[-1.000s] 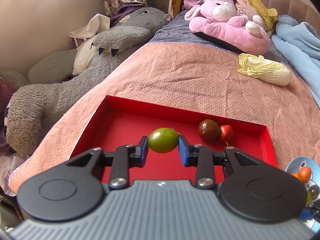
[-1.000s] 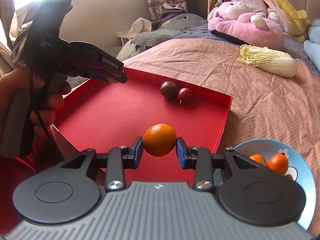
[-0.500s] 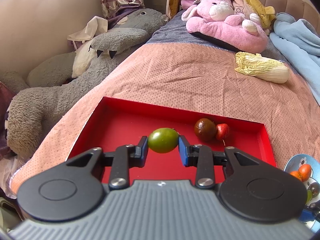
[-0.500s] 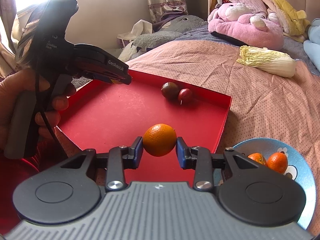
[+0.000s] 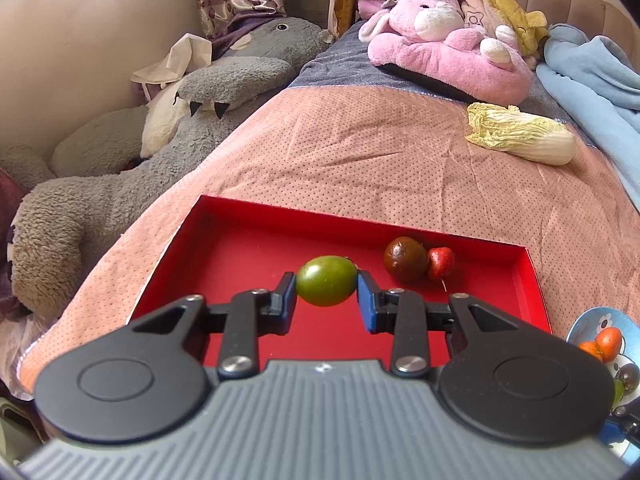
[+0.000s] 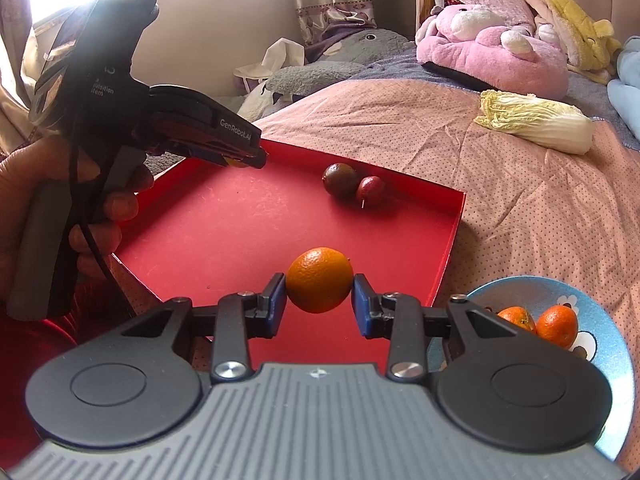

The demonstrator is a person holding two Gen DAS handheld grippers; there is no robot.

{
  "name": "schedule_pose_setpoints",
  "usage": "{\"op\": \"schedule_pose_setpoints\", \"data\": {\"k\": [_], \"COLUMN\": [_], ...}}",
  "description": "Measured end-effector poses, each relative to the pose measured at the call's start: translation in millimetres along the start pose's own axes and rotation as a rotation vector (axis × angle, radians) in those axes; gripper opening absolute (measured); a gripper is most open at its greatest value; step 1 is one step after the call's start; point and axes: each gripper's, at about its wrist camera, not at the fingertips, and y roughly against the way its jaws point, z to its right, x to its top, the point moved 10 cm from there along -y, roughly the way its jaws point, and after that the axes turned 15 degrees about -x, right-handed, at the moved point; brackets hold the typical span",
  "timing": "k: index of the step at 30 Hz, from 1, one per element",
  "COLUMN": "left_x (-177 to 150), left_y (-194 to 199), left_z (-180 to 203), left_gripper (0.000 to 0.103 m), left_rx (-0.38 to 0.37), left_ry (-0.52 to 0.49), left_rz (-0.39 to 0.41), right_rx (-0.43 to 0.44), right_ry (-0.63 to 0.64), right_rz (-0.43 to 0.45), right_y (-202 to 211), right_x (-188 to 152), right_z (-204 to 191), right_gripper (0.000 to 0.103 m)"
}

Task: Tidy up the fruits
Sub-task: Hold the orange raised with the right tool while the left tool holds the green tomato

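My left gripper (image 5: 326, 294) is shut on a green fruit (image 5: 326, 280) and holds it above the near part of the red tray (image 5: 248, 248). A dark brown fruit (image 5: 406, 258) and a small red fruit (image 5: 441, 263) lie touching at the tray's far right. My right gripper (image 6: 319, 298) is shut on an orange (image 6: 319, 285) above the tray's near right part (image 6: 240, 232). The left gripper (image 6: 240, 160) shows in the right wrist view, over the tray's far left side. A blue bowl (image 6: 600, 340) with two oranges (image 6: 556, 324) stands right of the tray.
The tray lies on a pink bedspread (image 5: 380, 168). A napa cabbage (image 5: 524, 138) lies further back on the right. A pink plush (image 5: 444, 52) and a blue blanket (image 5: 592, 80) are at the head of the bed. A grey plush (image 5: 120, 184) lies along the left edge.
The left gripper has risen and drawn back a little with the green fruit; the tray looks lower and smaller. The right gripper holds still with the orange.
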Motion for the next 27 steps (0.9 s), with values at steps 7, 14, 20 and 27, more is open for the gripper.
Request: {"op": "schedule_pose_setpoints", "data": {"k": [7, 14, 20, 27], "left_x": [0.0, -0.1, 0.7, 2.1], "left_y": [-0.2, 0.1, 0.4, 0.3], "left_z": [0.5, 0.9, 3.4, 9.7], "left_gripper": [0.036, 0.036, 0.036, 0.036], "left_rx": [0.001, 0.002, -0.001, -0.001], "left_ry": [0.000, 0.000, -0.007, -0.018], "left_rz": [0.000, 0.000, 0.002, 0.002], "right_rx": [0.001, -0.001, -0.001, 0.002], "right_ry": [-0.003, -0.008, -0.009, -0.017], "right_rz": [0.005, 0.005, 0.006, 0.013], "right_y": [0.6, 0.8, 1.3, 5.0], "right_x": [2.4, 1.9, 1.7, 2.0], "right_z": [1.2, 2.9, 3.7, 7.1], "right_gripper": [0.041, 0.041, 0.041, 0.041]}}
